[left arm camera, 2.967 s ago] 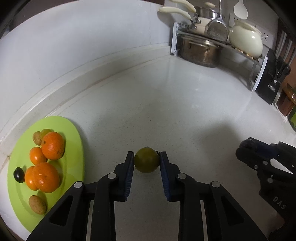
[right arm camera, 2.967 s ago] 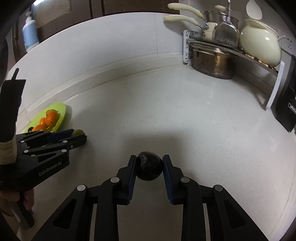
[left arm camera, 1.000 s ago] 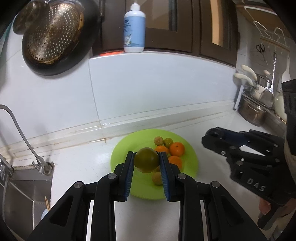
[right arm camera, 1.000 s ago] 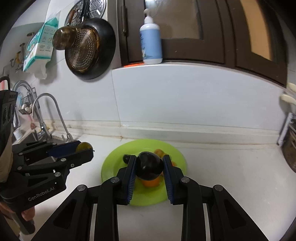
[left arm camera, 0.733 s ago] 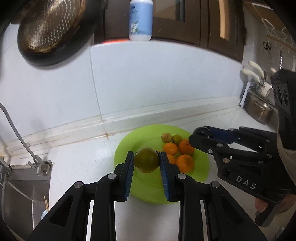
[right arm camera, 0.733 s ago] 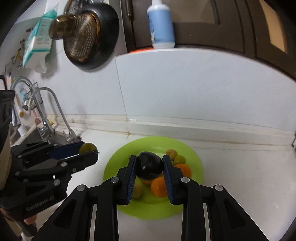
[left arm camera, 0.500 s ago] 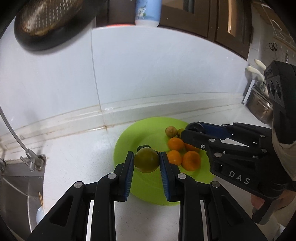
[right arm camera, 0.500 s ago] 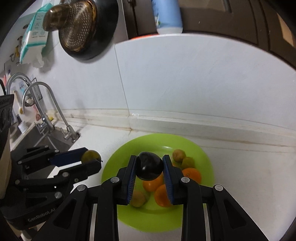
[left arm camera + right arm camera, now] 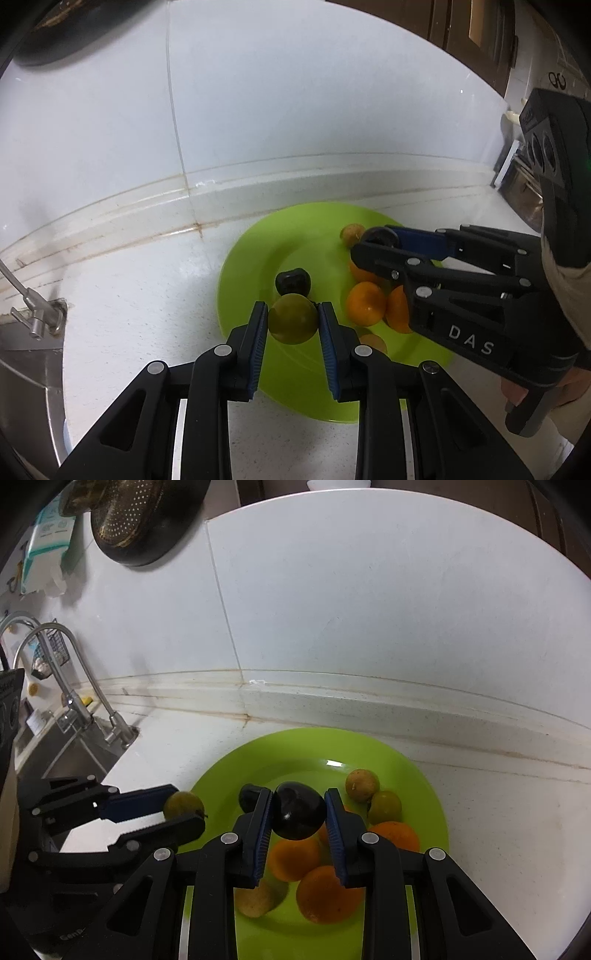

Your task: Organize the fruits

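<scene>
My left gripper was clenched on a green citrus fruit, pinned between its blue-padded fingers at the lower centre of the left wrist view, above the near part of the lime-green plate. Just beyond that fruit a dark plum lay on the plate. My right gripper was grasping a second dark plum between its fingers, held over the middle of the plate in the right wrist view. Below and around it lay oranges, a brownish small fruit at lower centre, and two small yellow-green fruits toward the right of the plate. The plate sat on the white surface close to the wall tiles. A faucet stood at the left edge of the right wrist view, with a dark strainer pan hanging at upper left.
</scene>
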`<state>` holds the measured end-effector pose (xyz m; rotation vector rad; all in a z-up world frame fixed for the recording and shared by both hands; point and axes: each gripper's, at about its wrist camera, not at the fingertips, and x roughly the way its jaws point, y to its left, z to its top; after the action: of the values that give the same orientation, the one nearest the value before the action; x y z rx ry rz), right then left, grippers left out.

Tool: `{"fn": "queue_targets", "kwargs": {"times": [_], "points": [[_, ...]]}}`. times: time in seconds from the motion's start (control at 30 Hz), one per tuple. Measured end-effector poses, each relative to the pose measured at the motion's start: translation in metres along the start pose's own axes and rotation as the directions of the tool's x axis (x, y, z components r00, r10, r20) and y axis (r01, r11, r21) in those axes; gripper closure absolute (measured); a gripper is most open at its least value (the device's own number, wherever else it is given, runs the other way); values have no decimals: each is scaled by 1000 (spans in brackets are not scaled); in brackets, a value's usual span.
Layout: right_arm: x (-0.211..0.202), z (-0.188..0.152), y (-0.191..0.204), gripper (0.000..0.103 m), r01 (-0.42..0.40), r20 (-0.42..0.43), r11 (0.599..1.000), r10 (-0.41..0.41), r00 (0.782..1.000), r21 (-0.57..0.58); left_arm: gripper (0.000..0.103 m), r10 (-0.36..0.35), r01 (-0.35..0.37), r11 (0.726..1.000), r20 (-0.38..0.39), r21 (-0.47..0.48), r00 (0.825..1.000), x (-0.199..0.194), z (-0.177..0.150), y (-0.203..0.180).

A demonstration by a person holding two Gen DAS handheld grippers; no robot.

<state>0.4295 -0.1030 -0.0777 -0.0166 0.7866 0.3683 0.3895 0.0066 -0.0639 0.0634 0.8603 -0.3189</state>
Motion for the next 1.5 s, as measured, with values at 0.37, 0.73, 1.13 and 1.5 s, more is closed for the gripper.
{"fn": "queue_targets", "kwargs": {"times": [0.37, 0.73, 1.13, 1.5], "points": [[-12, 1, -2, 59, 39, 32, 999, -39, 999, -9, 63, 38, -38, 999, 28, -12, 999, -20, -5, 0], [-96, -22, 5, 51, 111, 107, 993, -114, 988, 37, 37, 133, -136, 991, 182, 4, 974, -97, -16, -26], [-183, -60, 16, 39, 180, 195, 979, -196, 961, 97, 17, 168, -173, 985, 290, -11, 942, -169, -44, -58], [-244, -98, 33, 36, 183, 237, 981, -195, 952, 71, 14, 212, -206, 977, 313, -52, 926, -218, -90, -91]]}}
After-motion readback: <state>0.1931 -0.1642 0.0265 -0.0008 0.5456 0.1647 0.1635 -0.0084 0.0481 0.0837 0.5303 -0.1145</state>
